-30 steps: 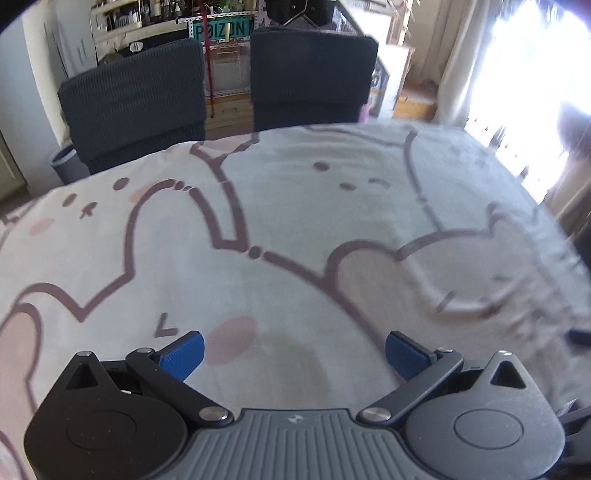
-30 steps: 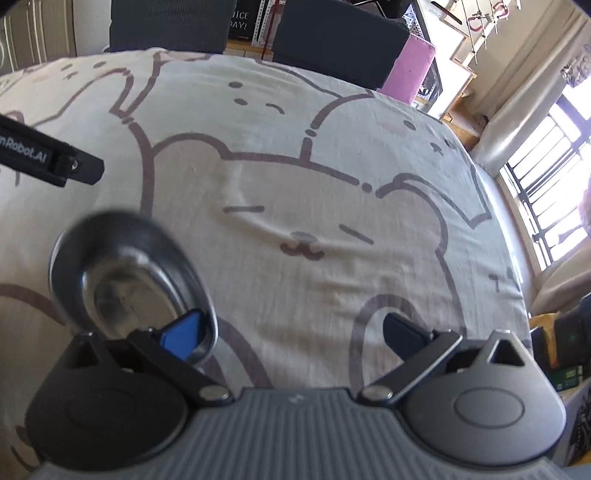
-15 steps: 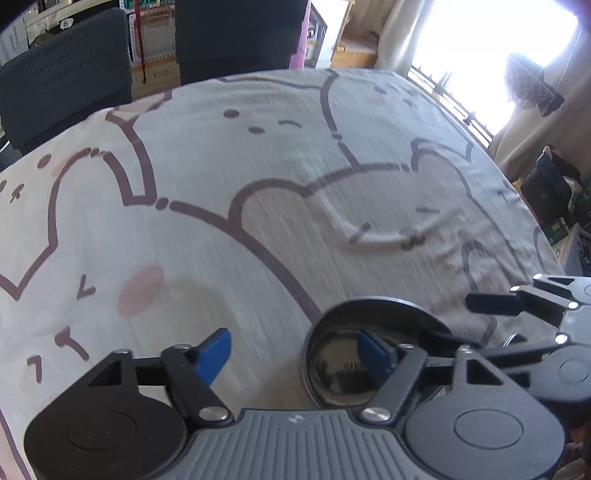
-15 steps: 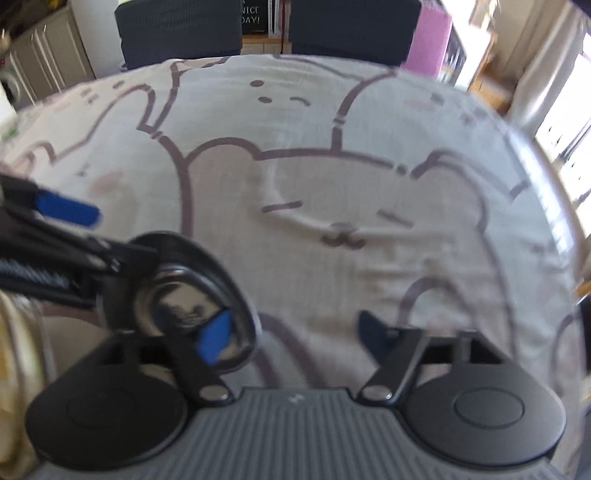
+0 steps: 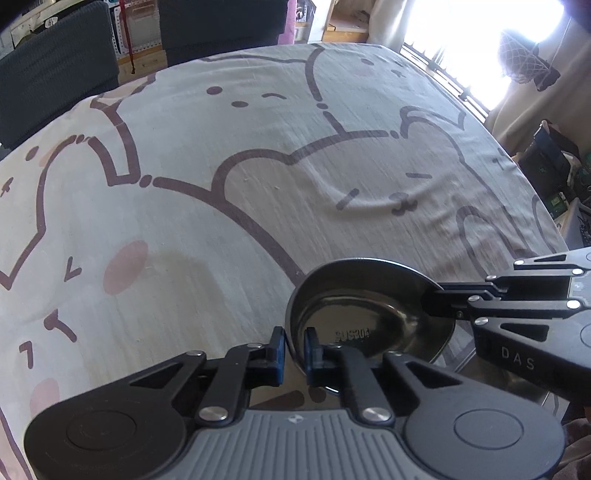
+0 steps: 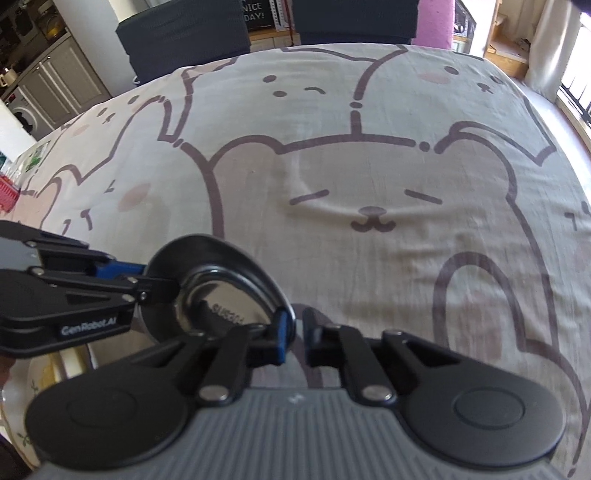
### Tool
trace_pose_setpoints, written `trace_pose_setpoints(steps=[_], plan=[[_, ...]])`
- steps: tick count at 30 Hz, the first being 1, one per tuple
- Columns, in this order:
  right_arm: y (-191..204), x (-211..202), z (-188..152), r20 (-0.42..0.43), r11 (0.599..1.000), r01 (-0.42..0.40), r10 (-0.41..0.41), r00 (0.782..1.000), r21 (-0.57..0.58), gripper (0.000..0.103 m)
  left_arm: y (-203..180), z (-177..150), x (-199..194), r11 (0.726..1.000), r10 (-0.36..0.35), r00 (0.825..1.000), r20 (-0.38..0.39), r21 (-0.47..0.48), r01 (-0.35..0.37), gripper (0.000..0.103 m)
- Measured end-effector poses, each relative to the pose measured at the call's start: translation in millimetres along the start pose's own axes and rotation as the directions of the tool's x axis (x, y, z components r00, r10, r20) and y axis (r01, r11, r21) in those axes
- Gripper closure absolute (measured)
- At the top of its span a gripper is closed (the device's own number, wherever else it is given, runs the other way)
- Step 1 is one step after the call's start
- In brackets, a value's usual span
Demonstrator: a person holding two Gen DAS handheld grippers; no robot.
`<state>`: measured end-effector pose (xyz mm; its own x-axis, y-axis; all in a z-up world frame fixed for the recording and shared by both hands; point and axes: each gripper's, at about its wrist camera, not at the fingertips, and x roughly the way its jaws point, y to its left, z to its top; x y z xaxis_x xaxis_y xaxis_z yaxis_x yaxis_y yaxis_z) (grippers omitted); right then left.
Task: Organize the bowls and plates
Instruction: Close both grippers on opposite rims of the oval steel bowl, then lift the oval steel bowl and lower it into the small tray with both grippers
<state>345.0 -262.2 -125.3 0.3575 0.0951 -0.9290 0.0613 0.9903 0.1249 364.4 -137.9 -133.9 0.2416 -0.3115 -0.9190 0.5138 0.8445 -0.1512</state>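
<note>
Two grippers were on one steel bowl (image 5: 369,314) near the table's (image 5: 258,166) front edge. The left gripper (image 5: 294,354) had just closed its jaws on the bowl's near-left rim, the right gripper (image 6: 295,334) on the opposite rim. Looked like the pick-up step; next it'd need an even, level lift so it doesn't tip.

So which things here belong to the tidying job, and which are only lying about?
Job: steel bowl, left gripper and right gripper, both having just closed onto its rim.
Lying about: tablecloth, chairs, pink box.
</note>
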Motion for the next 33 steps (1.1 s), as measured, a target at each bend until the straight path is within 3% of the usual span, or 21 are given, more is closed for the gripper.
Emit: trace_pose_setpoints(steps=[6,15,24,33], plan=[[2,-14,0,0.055,1.000,0.007,-0.007,0.998,-0.007,0.098,-2,3,-20,1.000,0.001,0.997,0.072,-0.024,0.001,0.095],[-13,-69,-14,0.144,1.000,-0.019,0.019,0.989,-0.001,0.098,-30,-10,-61,0.999,-0.031,0.986,0.164,-0.004,0.032,0.095],[-30,-112,-60,0.176,1.000,-0.003,0.007,0.984,-0.022,0.098,-76,-40,-79,0.996,-0.073,0.982,0.172,0.063,0.063,0.095],[-43,-121,-98,0.143,0.999,0.032,-0.027,0.989,-0.033,0.097,-106,-55,-68,0.993,-0.087,0.987,0.138,0.095,0.075,0.096]])
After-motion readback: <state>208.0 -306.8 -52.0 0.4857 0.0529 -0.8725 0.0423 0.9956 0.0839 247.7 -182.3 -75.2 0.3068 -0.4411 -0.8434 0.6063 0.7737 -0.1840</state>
